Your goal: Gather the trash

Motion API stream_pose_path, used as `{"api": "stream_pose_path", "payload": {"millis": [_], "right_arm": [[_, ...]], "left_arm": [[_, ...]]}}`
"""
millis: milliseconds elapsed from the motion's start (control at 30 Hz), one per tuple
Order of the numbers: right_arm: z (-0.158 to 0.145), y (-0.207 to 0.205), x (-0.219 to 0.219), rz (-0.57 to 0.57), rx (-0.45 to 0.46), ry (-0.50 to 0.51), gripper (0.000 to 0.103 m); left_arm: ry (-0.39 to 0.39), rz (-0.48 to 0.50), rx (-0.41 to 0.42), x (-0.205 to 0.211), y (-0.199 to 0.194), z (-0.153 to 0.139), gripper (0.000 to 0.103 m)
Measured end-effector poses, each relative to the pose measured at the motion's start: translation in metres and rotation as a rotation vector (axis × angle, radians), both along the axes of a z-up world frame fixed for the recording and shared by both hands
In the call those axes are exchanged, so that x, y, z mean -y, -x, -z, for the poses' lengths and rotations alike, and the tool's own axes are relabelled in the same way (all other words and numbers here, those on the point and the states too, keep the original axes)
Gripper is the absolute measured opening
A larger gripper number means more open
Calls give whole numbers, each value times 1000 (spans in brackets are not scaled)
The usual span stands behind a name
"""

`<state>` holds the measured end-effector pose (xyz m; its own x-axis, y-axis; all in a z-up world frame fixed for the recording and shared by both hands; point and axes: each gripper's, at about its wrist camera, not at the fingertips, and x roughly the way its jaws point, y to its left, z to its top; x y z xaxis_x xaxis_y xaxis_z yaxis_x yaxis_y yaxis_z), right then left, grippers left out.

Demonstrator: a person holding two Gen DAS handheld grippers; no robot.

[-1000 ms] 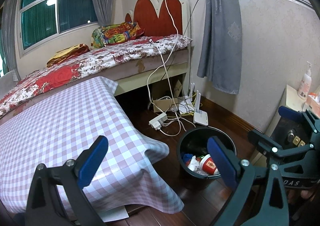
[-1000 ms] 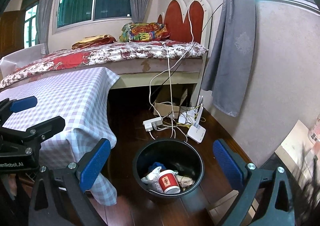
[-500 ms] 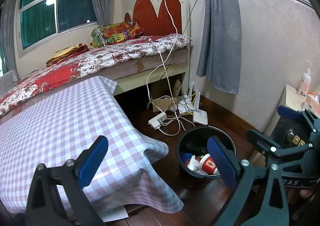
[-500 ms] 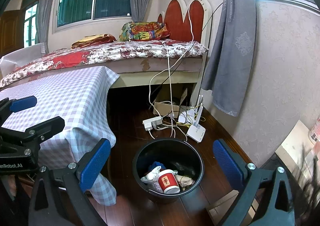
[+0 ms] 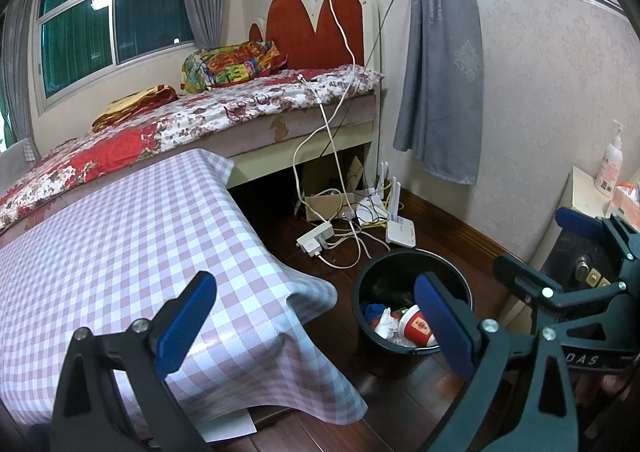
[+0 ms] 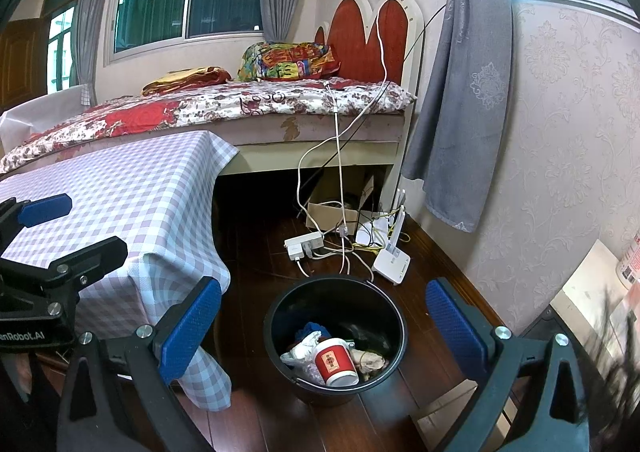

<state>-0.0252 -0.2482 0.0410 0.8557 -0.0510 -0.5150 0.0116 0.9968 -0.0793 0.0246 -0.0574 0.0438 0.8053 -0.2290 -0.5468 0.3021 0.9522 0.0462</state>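
Observation:
A black trash bin (image 6: 280, 316) stands on the dark wood floor beside the table; it also shows in the left wrist view (image 5: 362, 284). In it lie a red and white paper cup (image 6: 335, 362), crumpled white paper (image 6: 302, 350) and something blue. My right gripper (image 6: 324, 328) is open and empty, held above the bin. My left gripper (image 5: 314, 326) is open and empty, over the corner of the table with the checked cloth (image 5: 120, 236), left of the bin. Each gripper shows at the edge of the other's view.
A bed (image 5: 208, 115) stands behind the table. A power strip (image 6: 304, 244), cables, a white router (image 6: 392, 262) and a cardboard box lie on the floor beyond the bin. A cabinet with a pump bottle (image 5: 610, 165) stands at the right wall.
Both views have shifted only slightly. Both grippers stay open and empty, and the bin's contents have not moved.

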Motion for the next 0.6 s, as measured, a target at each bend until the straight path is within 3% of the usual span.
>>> {"api": "stream_pose_path", "payload": {"millis": [600], "right_arm": [[2, 0, 0, 0, -4, 4, 103]], "left_arm": [[1, -1, -5, 0, 1, 4, 100]]}}
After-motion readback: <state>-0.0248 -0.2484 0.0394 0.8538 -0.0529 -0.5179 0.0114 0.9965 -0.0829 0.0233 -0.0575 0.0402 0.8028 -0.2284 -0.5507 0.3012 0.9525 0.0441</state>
